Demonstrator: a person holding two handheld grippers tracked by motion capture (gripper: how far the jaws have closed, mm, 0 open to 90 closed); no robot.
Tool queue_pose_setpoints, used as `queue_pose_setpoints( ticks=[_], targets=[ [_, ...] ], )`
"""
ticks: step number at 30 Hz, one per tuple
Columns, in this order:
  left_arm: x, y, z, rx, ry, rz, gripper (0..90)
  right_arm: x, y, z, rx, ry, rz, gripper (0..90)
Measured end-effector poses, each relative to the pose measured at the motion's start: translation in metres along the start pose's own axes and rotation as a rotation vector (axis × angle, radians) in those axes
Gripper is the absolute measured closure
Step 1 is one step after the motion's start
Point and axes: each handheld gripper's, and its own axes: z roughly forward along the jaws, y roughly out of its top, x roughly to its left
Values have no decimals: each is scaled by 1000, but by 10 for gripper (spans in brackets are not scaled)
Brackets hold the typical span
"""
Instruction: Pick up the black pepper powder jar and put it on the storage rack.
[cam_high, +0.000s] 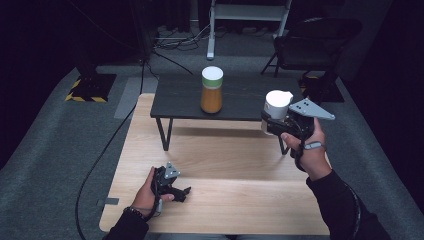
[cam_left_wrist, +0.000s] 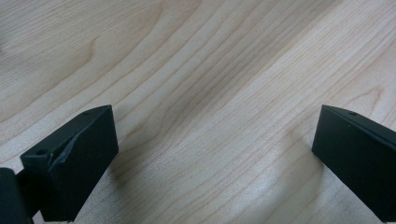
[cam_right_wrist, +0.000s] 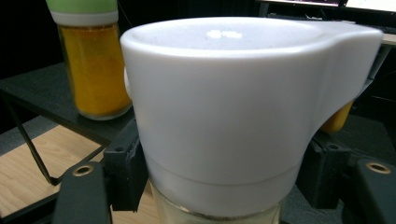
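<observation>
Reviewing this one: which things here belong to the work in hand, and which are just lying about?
In the work:
- white-capped jar, clamped in the right tool, held up by the dark shelf's right end
- green-lidded orange jar, standing on that shelf

Just about:
- left tool, open and holding nothing, low over the wooden table
- folding chair behind
- floor cables

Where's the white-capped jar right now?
In the high view the white-capped clear jar sits at right, clamped in the right tool, beside the small black table.

Orange-filled jar (cam_high: 211, 90) upright on small dark table (cam_high: 180, 100) over wooden board (cam_high: 215, 165).
</observation>
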Motion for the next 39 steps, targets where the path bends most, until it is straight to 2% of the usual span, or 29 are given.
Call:
queue_pose_setpoints(
  ticks=[6, 18, 27, 35, 39],
  targets=[
    [0, 0, 0, 0, 0, 0, 4, 0, 10, 5, -11, -16, -12, 304],
    [0, 0, 0, 0, 0, 0, 4, -5, 25, 26, -23, -63, 3, 304],
    [0, 0, 0, 0, 0, 0, 4, -5, 30, 48, -32, -87, 16, 304],
    [0, 0, 0, 1, 0, 0, 4, -8, 27, 71, -43, -106, 66, 304],
    [0, 0, 0, 1, 0, 0, 4, -9, 22, 80, -49, -112, 73, 304]
  ],
)
